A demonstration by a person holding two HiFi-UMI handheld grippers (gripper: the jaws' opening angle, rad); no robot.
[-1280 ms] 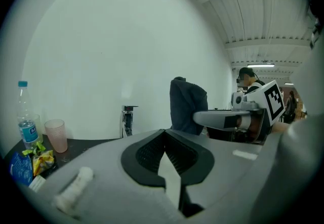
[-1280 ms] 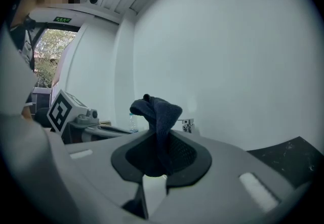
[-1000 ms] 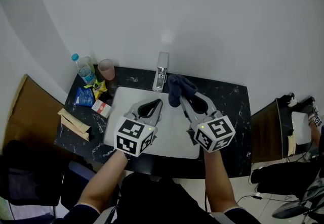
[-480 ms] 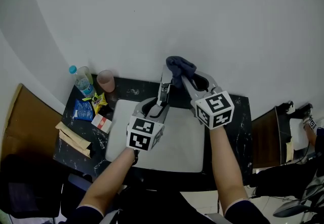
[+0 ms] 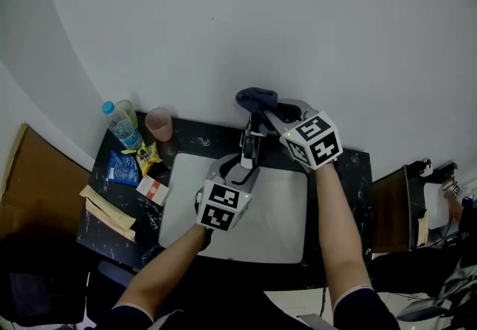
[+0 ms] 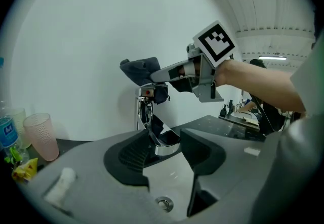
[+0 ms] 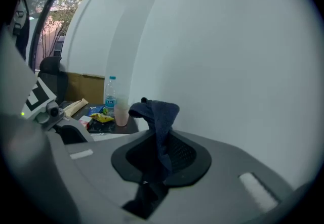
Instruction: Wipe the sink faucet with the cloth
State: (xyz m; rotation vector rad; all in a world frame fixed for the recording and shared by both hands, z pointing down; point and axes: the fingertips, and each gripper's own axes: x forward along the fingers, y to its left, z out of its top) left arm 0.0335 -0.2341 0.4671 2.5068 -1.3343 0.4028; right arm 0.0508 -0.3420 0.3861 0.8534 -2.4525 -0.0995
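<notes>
as the two arms came forward from over the basin, where they had hung a second before, the job moved from approach to contact. the right hand-held gripper (image 5: 270, 108) was clamped on the dark blue cloth (image 7: 158, 117), a fold standing up from between its jaws and the rest trailing down through them. a moment earlier that cloth had hung just beside the faucet (image 6: 146, 109); now it was bunched ahead of the jaws on the faucet's top, seemingly touching it.

the left hand-held gripper (image 6: 166, 139) had gone in too. its jaws stood either side of the chrome spout, which filled the gap between them, and from where i stood it looked gripped rather than merely straddled. below those jaws lay the sink (image 5: 279, 220), with its drain in plain sight.

i took this to mean the wipe was only starting: the cloth had reached the top of the faucet, while the column and the spout beneath it were not yet covered. the left grip looked meant to steady the fitting.

well off to the left hand-held gripper's left, on the dark tabletop (image 5: 350, 172), a water bottle (image 5: 119, 121), a pink cup (image 5: 159, 124) and some snack packets (image 5: 123, 166) stood clear of it all.
</notes>
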